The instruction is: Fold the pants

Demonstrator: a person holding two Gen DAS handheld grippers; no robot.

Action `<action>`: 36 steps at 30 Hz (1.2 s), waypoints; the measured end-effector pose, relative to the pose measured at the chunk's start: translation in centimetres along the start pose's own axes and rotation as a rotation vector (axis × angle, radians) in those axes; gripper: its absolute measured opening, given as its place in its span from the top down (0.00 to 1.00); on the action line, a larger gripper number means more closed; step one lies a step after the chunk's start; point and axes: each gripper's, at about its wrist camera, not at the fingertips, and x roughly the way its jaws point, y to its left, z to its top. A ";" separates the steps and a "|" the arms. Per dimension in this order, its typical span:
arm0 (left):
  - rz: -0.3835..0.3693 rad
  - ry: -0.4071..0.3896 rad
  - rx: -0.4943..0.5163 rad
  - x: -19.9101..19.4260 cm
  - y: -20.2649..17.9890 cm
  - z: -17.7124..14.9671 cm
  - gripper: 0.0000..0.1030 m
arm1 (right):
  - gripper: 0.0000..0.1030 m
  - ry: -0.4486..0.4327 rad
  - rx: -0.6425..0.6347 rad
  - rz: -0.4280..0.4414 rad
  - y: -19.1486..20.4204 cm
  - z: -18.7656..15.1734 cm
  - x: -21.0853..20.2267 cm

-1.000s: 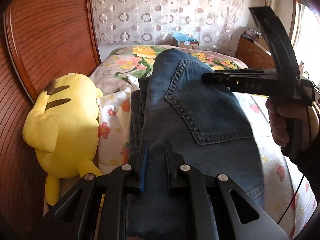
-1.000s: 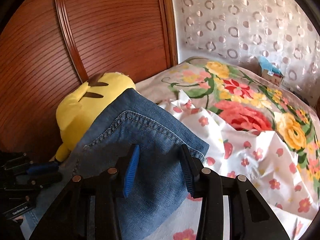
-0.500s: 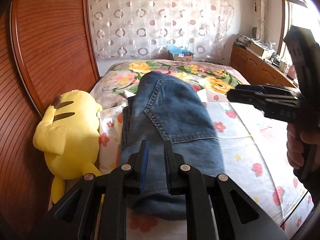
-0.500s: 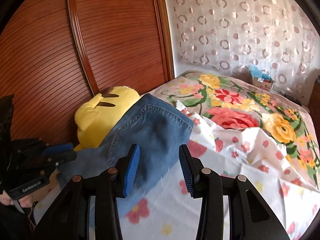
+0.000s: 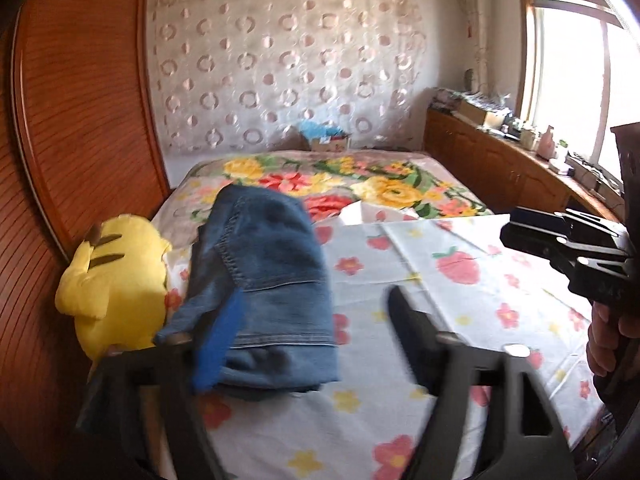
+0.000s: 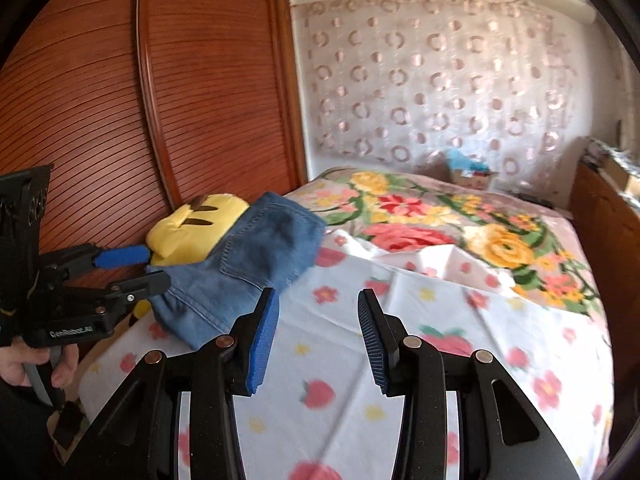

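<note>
Pants: your folded blue jeans point(image 5: 264, 280) lie in a compact stack on the bed point(image 5: 460, 280), near its left edge, a back pocket facing up.
Neighbour: a yellow plush toy point(image 5: 116, 280) sits just beside the jeans, touching their left side, against the ribbed wooden panel point(image 5: 80, 120).
Bedding: the jeans rest on a white sheet with strawberries and small flowers point(image 6: 440, 320); further back a blanket with large roses point(image 6: 420, 220) covers the rest of the bed.
Left gripper: your left gripper point(image 5: 312, 320) has its jaws opening, already spread wide; the blue pad point(image 5: 220, 344) is blurred in front of the jeans' near edge, and the pads do not press on the cloth. In the right wrist view the same gripper point(image 6: 136, 268) stands apart from the denim.
Right gripper: your right gripper point(image 6: 316, 336) has its jaws partly apart with nothing between them, only sheet beyond; the jeans lie ahead and to its left.
Hands: your right hand point(image 5: 612, 332) and left hand point(image 6: 36, 364) each grasp a handle.
</note>
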 end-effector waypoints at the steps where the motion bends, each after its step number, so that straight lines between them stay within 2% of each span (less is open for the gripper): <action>1: -0.010 -0.012 0.011 -0.5 -0.8 0.0 0.20 | 0.59 -0.008 0.002 -0.015 -0.1 -0.6 -1.2; 7: -0.013 -0.051 0.059 -2.7 -4.5 -0.1 0.19 | 0.58 -0.047 0.030 -0.094 0.0 -3.6 -7.6; 12: -0.016 -0.082 0.069 -4.9 -6.8 -0.3 0.19 | 0.47 -0.082 0.057 -0.150 1.3 -5.1 -11.7; 17: 0.017 -0.098 0.086 -6.7 -8.7 -0.7 0.19 | 0.38 -0.117 0.079 -0.184 3.7 -6.0 -14.3; 25: 0.014 -0.124 0.065 -9.1 -10.2 -1.5 0.19 | 0.30 -0.178 0.111 -0.252 5.2 -7.4 -17.1; 36: 0.032 -0.159 0.038 -10.7 -10.8 -2.7 0.19 | 0.29 -0.183 0.136 -0.287 6.1 -9.2 -18.3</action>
